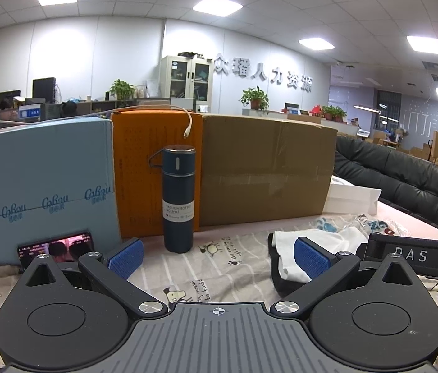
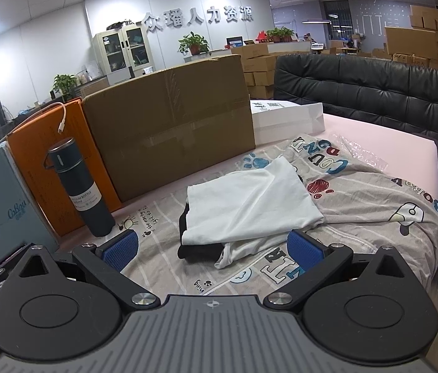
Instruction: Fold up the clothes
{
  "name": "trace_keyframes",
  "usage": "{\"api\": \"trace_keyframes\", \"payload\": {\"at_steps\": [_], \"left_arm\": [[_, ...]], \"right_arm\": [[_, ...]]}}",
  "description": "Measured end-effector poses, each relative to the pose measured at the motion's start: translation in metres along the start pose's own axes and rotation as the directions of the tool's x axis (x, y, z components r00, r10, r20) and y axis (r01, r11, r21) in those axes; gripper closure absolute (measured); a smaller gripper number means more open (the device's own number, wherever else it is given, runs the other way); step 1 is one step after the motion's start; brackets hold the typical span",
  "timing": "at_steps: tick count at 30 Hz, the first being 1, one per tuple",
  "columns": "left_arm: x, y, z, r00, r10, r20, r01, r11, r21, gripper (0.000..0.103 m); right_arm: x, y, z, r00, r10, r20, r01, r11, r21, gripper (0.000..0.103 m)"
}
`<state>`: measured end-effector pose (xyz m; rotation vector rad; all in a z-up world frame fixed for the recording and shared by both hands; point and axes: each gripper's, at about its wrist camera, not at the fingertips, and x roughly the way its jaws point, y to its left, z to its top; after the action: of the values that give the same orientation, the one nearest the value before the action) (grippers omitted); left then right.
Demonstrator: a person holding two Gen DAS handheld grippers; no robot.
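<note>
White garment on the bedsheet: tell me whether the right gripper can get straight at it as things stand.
Probably yes. The right gripper is open and empty, and the white garment lies just ahead of its fingertips on the printed sheet. Nothing stands between them; the vacuum bottle is off to the left.

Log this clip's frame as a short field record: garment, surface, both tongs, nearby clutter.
garment: white garment lying loosely folded over a black piece
surface: cartoon-print sheet
left tongs: open, empty
right tongs: open, empty, at the garment's near edge
clutter: dark vacuum bottle upright, brown carton, orange box, phone
</note>
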<state>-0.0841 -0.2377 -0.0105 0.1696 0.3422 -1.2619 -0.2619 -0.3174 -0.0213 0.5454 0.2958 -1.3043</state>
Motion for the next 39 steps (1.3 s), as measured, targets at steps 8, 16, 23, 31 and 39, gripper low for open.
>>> {"api": "trace_keyframes", "payload": {"at_steps": [8,16,23,31,39], "left_arm": [[0.001,0.0,-0.001,1.0,-0.003,-0.004,0.003,1.0,-0.001,0.0],[0.001,0.0,-0.001,1.0,-0.004,-0.005,0.004,1.0,-0.003,0.0],[0.001,-0.002,0.0,1.0,-0.014,-0.009,0.014,1.0,-0.019,0.0],[0.001,-0.005,-0.001,0.999,-0.032,0.002,0.032,0.999,-0.022,0.0],[0.012,-0.006,-0.001,0.998,-0.054,-0.021,0.053,0.998,-0.03,0.0]], "right_arm": [[0.001,-0.002,-0.001,1.0,-0.008,-0.009,0.008,1.0,0.006,0.0],[0.002,-0.004,-0.002,1.0,-0.007,-0.008,0.007,1.0,0.008,0.0],[-0.002,-0.006,0.0,1.0,-0.019,0.005,0.019,1.0,0.02,0.0],[-0.005,-0.013,-0.002,0.998,-0.048,0.03,0.046,0.998,0.049,0.0],[0.0,-0.012,0.0,0.996,-0.076,0.037,0.074,0.996,0.048,0.0]]}}
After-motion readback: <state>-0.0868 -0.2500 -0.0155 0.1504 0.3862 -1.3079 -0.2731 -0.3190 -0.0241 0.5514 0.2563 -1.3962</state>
